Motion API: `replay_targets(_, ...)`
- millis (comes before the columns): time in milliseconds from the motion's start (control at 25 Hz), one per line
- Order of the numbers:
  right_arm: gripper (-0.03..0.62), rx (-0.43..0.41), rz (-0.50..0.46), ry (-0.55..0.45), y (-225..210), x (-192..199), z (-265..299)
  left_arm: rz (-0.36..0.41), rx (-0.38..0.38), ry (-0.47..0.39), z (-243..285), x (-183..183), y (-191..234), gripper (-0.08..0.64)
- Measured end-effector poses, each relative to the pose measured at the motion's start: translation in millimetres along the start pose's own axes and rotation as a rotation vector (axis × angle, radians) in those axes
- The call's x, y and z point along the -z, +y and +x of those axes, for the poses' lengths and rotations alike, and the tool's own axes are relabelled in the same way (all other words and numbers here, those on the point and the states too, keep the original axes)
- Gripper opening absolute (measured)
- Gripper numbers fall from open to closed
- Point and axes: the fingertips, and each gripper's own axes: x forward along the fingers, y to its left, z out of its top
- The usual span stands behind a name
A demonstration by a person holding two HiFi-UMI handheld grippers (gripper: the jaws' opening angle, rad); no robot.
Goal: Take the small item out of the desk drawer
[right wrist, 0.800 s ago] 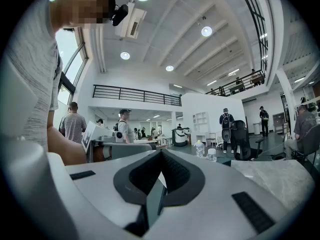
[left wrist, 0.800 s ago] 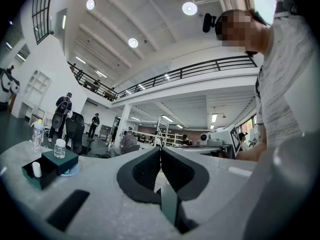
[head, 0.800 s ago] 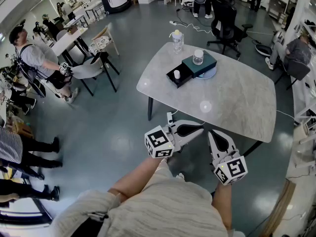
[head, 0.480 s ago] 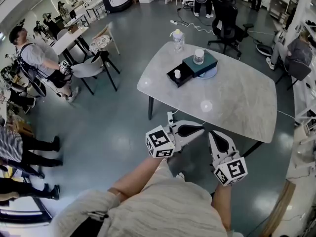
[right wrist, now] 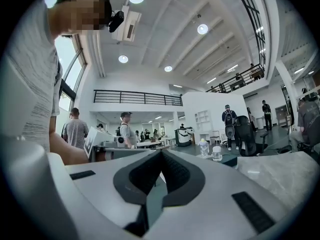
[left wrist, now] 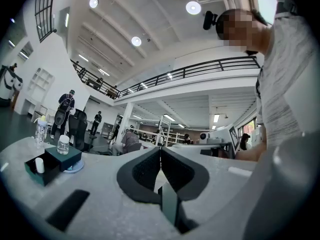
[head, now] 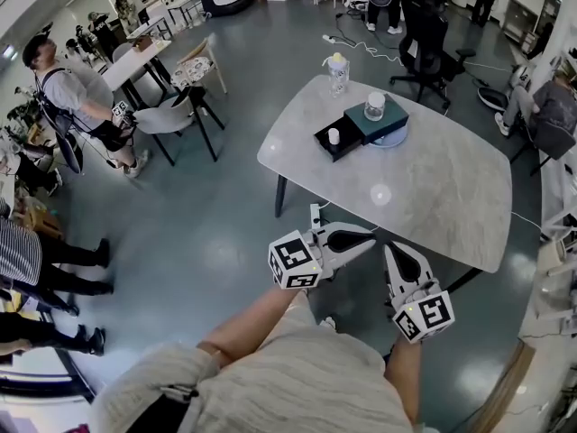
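The grey marble-look table with rounded corners [head: 433, 197] fills the upper right of the head view. The left gripper [head: 370, 237] and the right gripper [head: 389, 247] hang off its near edge at about 6 o'clock from its centre, well apart from everything on it. Each gripper's own view shows its dark pads pressed together with nothing between them, so both tongs are clenched and empty. At about 11 o'clock from the table's centre stands the dark teal box-shaped drawer unit [head: 383, 123]. Its shallow black drawer [head: 326, 144] is pulled open toward 8 o'clock. A clear plastic bottle with a pale cap [head: 338, 73] stands at 11 o'clock from the unit, and a small clear glass jar [head: 374, 106] sits on the unit's top. The task's thing, a small white upright cylinder [head: 333, 136], stands inside the open drawer, near its middle. It looks light and stiff, with smooth sides that could slip or tip under an off-centre pinch. The best hold is probably from above, across its round sides at mid-height. The pads should be lined up so that neither one catches the drawer's low walls.
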Motion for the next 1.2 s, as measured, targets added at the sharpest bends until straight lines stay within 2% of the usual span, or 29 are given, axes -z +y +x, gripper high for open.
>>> replay_targets(160,0.009,-0.040,0.000,0.005,-1,1,20,-0.008,-0.020,-0.003,-6,-3,21,0.017)
replay_targets(560,0.009,-0.057,0.018,0.008,-29,-3,104,-0.043,-0.031,-0.015,-17,-18,108,0.017)
replay_targets(880,0.009,-0.062,0.001,0.006,-56,-14,188,-0.024,-0.018,-0.018,-25,-41,187,0.017)
replay_targets(1200,0.011,-0.055,-0.032,0.017,-62,-21,264,-0.010,-0.022,-0.032,-58,-61,257,0.017)
